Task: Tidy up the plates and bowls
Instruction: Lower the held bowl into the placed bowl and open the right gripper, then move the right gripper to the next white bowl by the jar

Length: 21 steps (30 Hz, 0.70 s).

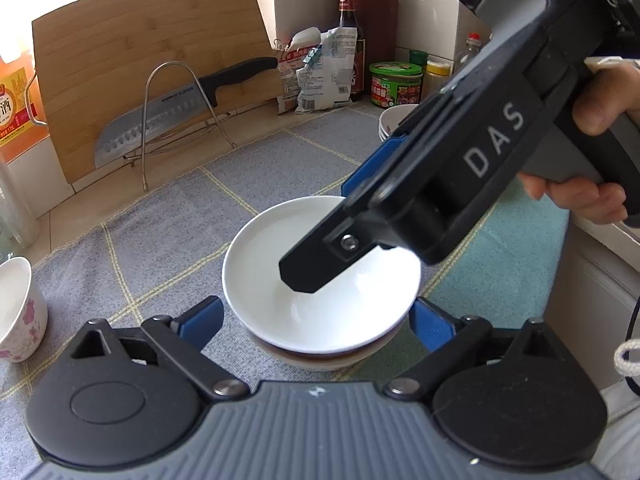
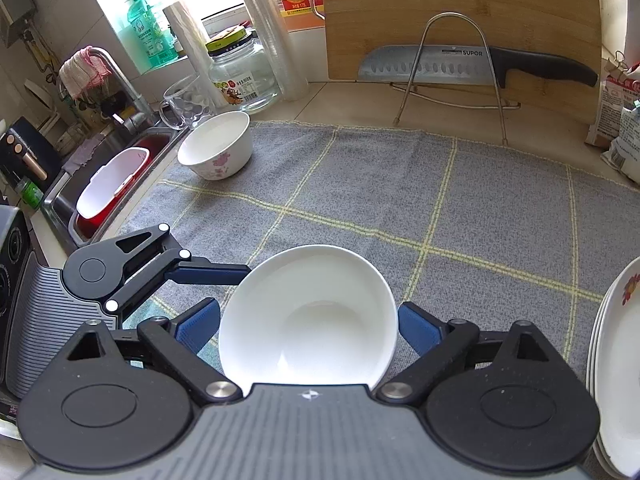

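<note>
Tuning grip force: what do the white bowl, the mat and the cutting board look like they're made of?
White bowl: glazed ceramic or porcelain by its look; glossy, with soft highlights. Could be melamine.
Mat: woven fabric, matte grey with yellow grid lines; visible nap and a frayed edge.
Cutting board: bamboo or wood, smooth, with pale strips and grain showing.
</note>
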Each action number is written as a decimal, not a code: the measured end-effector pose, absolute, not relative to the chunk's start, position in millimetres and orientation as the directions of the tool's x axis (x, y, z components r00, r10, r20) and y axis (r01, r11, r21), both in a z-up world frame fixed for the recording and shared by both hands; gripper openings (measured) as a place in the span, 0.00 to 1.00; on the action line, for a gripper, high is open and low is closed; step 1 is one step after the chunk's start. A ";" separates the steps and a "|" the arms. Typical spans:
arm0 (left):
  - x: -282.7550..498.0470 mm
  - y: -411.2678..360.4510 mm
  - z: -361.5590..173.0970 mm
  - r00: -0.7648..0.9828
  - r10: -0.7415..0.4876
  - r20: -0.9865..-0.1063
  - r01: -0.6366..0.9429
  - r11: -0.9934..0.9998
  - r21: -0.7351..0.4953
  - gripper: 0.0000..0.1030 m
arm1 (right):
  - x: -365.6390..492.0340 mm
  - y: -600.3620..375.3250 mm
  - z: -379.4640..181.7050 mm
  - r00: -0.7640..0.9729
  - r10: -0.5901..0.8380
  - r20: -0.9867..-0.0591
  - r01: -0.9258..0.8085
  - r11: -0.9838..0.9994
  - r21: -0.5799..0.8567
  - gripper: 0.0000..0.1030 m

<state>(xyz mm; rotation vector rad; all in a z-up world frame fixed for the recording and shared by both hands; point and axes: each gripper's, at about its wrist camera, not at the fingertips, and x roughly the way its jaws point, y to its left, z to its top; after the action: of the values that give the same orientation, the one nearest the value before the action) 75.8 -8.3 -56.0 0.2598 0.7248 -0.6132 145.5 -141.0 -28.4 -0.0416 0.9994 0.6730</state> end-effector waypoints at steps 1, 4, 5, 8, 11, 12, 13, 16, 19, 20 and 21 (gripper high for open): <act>74.7 -6.5 -54.9 0.584 -0.435 -0.685 0.606 0.796 0.012 0.96 | 145.0 -141.6 -28.0 0.364 0.497 -0.787 -0.540 0.802 0.256 0.95; 71.1 0.1 -50.1 0.587 -0.443 -0.677 0.603 0.798 0.001 0.96 | 143.1 -146.3 -28.0 0.384 0.477 -0.790 -0.530 0.815 0.234 0.95; 70.0 2.5 -48.6 0.590 -0.443 -0.675 0.600 0.800 0.000 0.97 | 142.7 -148.5 -28.4 0.389 0.473 -0.791 -0.524 0.819 0.232 0.95; 67.3 11.3 -44.6 0.600 -0.437 -0.670 0.585 0.811 -0.006 0.97 | 143.4 -153.8 -28.9 0.401 0.456 -0.795 -0.506 0.833 0.223 0.95; 66.1 21.9 -42.3 0.611 -0.431 -0.664 0.565 0.825 -0.015 0.97 | 143.1 -152.8 -25.6 0.425 0.435 -0.794 -0.502 0.843 0.193 0.96; 65.6 26.0 -42.0 0.616 -0.426 -0.663 0.556 0.831 -0.017 0.97 | 142.7 -151.4 -23.9 0.430 0.435 -0.791 -0.505 0.842 0.189 0.98; 64.8 29.7 -41.6 0.621 -0.422 -0.661 0.548 0.836 -0.019 0.97 | 142.6 -149.2 -22.2 0.435 0.438 -0.787 -0.509 0.840 0.186 0.99; 63.1 44.4 -41.8 0.643 -0.397 -0.655 0.509 0.860 -0.022 0.97 | 143.8 -138.3 -17.2 0.442 0.441 -0.781 -0.529 0.831 0.170 1.00; 66.2 61.9 -45.7 0.660 -0.362 -0.659 0.457 0.889 -0.030 0.97 | 146.6 -123.5 -13.5 0.441 0.445 -0.779 -0.555 0.818 0.153 1.00; 68.3 69.5 -47.5 0.668 -0.345 -0.660 0.435 0.900 -0.030 0.97 | 147.9 -117.9 -12.5 0.437 0.447 -0.780 -0.564 0.812 0.149 1.00; 69.7 76.7 -49.1 0.678 -0.326 -0.659 0.413 0.910 -0.026 0.97 | 148.9 -111.8 -11.5 0.435 0.449 -0.781 -0.572 0.807 0.145 1.00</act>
<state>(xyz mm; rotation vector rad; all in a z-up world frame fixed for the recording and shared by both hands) 69.7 76.7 -49.1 0.1288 0.7145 -0.4165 148.9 -111.8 -11.5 -0.1492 0.9225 0.6384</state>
